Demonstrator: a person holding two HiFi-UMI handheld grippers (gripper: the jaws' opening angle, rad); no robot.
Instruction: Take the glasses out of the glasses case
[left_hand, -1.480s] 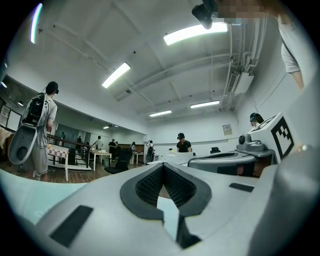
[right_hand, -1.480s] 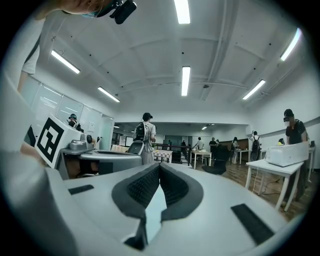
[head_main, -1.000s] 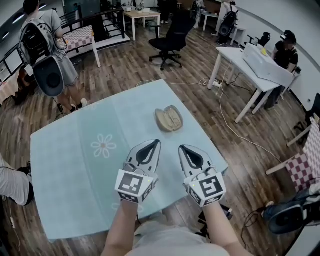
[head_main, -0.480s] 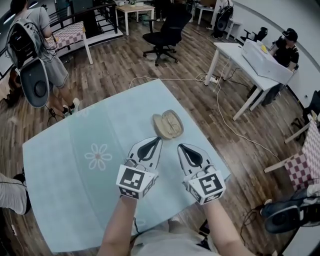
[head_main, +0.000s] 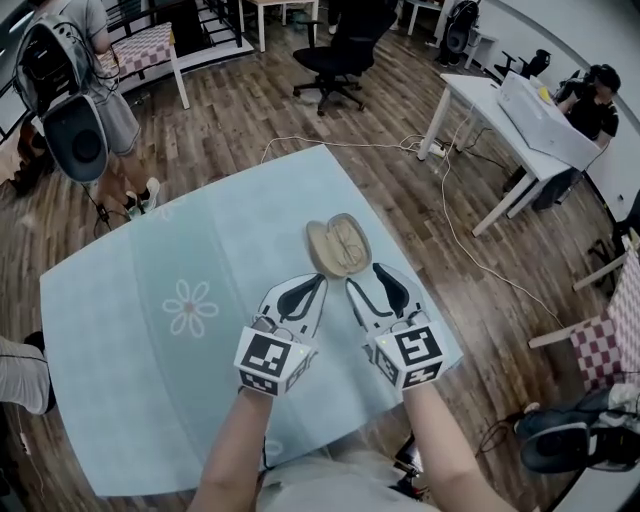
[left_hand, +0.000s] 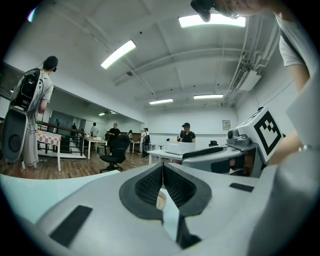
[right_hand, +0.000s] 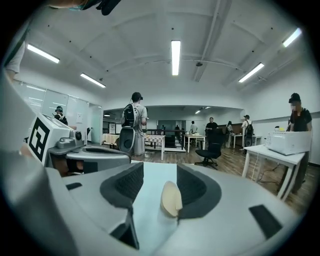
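Observation:
A beige glasses case (head_main: 337, 248) lies open on the pale blue tablecloth (head_main: 150, 360), toward the table's far right corner. What lies inside it I cannot make out. My left gripper (head_main: 317, 281) is shut, with nothing in it, its tips just short of the case's near left rim. In the left gripper view only a sliver of the case (left_hand: 160, 200) shows below the closed left gripper (left_hand: 161, 167). My right gripper (head_main: 366, 279) is opening, and its tips flank the case's near right edge. In the right gripper view the case (right_hand: 171, 198) stands between the parted jaws of the right gripper (right_hand: 156, 176), untouched by the pads.
A flower print (head_main: 190, 306) marks the cloth left of the grippers. The table's right edge (head_main: 440, 320) runs close beside my right gripper. On the wooden floor are a cable (head_main: 455, 235), a black office chair (head_main: 345, 55), a white desk (head_main: 500, 120) and a person with a backpack (head_main: 70, 90).
Both grippers have moved forward and down, up to the case. The right gripper's jaws have gone from shut to open. The left stays shut.

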